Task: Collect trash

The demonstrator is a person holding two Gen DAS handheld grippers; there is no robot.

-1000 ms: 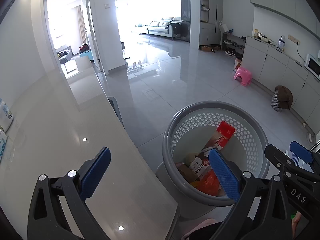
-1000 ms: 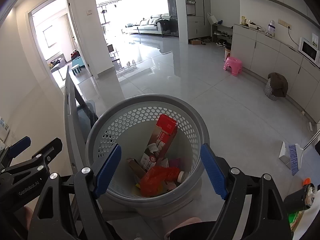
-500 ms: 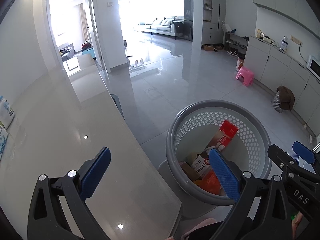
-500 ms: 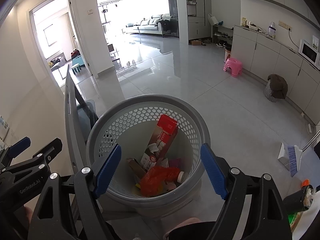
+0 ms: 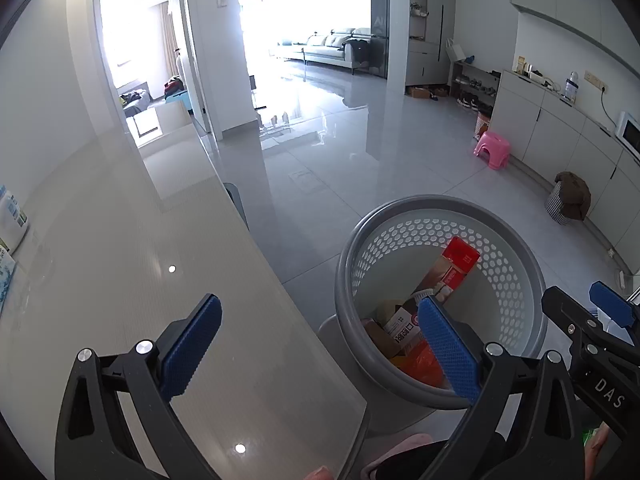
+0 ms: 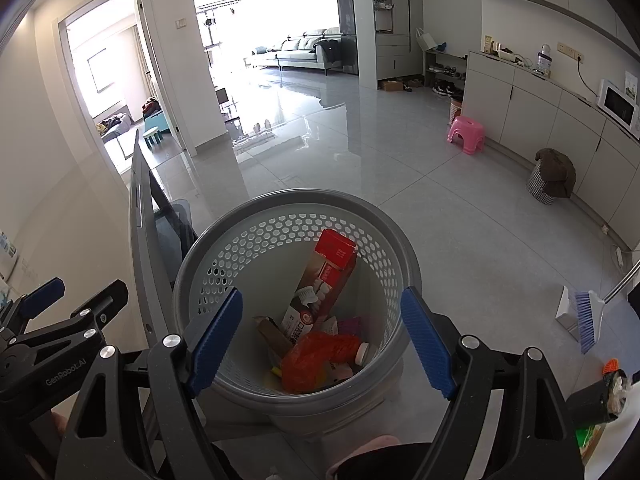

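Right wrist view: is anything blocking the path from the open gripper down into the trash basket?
Nothing visible does. The right gripper is open and empty above the trash basket, whose mouth is uncovered; a toothpaste box and an orange bag lie inside.

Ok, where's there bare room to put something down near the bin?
The table is bare from the packets at its left edge across to its right edge beside the bin. The floor between bin, broom and stool is open. The bin's bottom is crowded with trash.

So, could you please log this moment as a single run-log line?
left gripper: open, empty | right gripper: open, empty, above trash basket | basket holds toothpaste box, orange bag
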